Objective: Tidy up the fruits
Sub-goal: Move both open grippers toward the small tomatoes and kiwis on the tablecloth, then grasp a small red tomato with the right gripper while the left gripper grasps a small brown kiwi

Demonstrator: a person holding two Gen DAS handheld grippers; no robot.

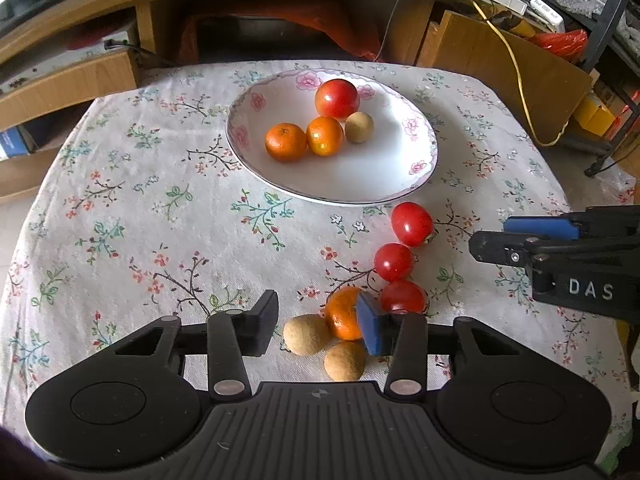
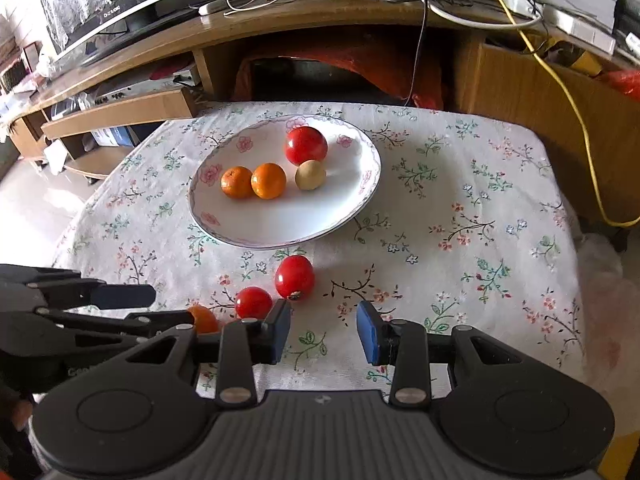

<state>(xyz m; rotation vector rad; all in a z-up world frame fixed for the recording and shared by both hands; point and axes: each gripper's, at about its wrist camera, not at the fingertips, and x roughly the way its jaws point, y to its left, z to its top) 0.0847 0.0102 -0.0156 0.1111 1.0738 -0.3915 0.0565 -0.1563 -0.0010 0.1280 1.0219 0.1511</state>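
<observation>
A white flowered plate (image 1: pixel 384 168) (image 2: pixel 280 220) holds a red tomato (image 1: pixel 336 98), two oranges (image 1: pixel 285 142) and a tan round fruit (image 1: pixel 359 127). On the cloth in front of it lie three tomatoes (image 1: pixel 411 224) in a row, an orange (image 1: pixel 343 314) and two tan fruits (image 1: pixel 307 334). My left gripper (image 1: pixel 318 326) is open low over this pile, one tan fruit lying between its fingers and the orange against its blue pad (image 1: pixel 370 328). My right gripper (image 2: pixel 324 334) is open over bare cloth, just right of the nearest tomatoes (image 2: pixel 294 278).
The small table wears a floral cloth (image 1: pixel 140 220). Behind it stands a wooden desk (image 2: pixel 320 12) with cables, a yellow cord (image 2: pixel 580 128) and a red bag beneath. The right gripper (image 1: pixel 496 236) shows at the right edge of the left view.
</observation>
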